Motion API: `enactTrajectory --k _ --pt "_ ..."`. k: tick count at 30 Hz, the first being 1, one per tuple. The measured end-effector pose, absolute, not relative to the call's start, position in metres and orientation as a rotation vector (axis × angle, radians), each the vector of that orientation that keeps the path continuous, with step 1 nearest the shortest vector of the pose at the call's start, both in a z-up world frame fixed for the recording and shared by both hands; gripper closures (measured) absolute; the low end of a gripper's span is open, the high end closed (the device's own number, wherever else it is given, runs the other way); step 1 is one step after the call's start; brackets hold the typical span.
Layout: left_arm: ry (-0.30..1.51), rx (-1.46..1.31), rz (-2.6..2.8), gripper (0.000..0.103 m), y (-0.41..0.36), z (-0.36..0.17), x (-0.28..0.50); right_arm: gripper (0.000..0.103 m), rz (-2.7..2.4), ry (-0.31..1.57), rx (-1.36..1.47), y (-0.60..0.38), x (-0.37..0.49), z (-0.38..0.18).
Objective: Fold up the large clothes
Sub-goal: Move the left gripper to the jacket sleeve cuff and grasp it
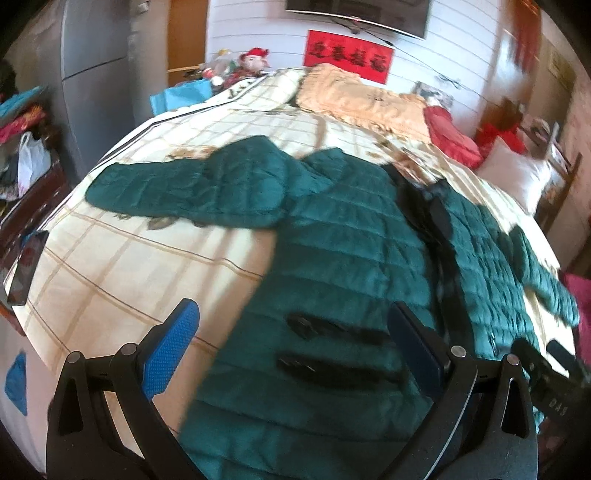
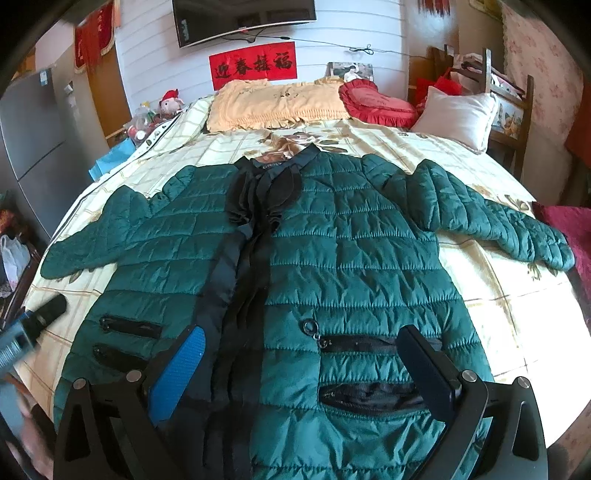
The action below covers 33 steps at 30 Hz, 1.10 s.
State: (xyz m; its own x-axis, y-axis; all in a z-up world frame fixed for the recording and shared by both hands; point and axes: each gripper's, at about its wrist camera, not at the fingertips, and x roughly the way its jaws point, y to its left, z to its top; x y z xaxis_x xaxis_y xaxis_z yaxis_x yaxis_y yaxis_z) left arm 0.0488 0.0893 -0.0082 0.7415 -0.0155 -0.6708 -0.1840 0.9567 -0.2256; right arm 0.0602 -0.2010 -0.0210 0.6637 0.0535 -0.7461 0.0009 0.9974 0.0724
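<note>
Green quilted jacket [image 2: 332,258] lies spread flat, front up, on the bed [image 2: 498,288], collar at the far end, hem nearest both grippers. Both sleeves out to the sides. Black front placket [image 2: 251,266] runs down the middle, a bit rumpled near the collar.

Right gripper [image 2: 301,363] hovers over the hem, jaws wide apart, nothing between the fingers. Its blue pad [image 2: 177,373] sits just beyond the placket on its left, dark finger [image 2: 428,369] over the two right pocket zips [image 2: 365,369]. A round zip pull [image 2: 309,327] shows ahead between the fingers.

Left gripper [image 1: 291,350] is also spread wide, holding nothing, above the jacket's left lower corner. Two black pocket zips [image 1: 332,347] lie between its fingers; blue pad [image 1: 170,350] is out over bare bedsheet. The left sleeve [image 1: 184,184] stretches away ahead and to its left. This view is motion-blurred, so contact with the fabric can't be judged.

Far ahead of both: yellow pillow [image 2: 273,103], red cushion [image 2: 376,103], white pillow [image 2: 458,114], red banner [image 2: 255,64] on the wall, TV [image 2: 243,18] above it
</note>
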Motion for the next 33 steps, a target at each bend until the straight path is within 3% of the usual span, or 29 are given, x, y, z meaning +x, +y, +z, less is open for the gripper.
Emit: enactTrajectory --k 22,33 --pt "0.853 -0.484 0.471 0.001 0.34 -0.048 0.124 0.0 0.059 0.878 0.071 -0.198 0.114 -0.047" --pt "0.913 -0.495 0.657 0.001 0.427 -0.08 0.193 0.0 0.091 0.953 0.073 -0.186 0.122 -0.063"
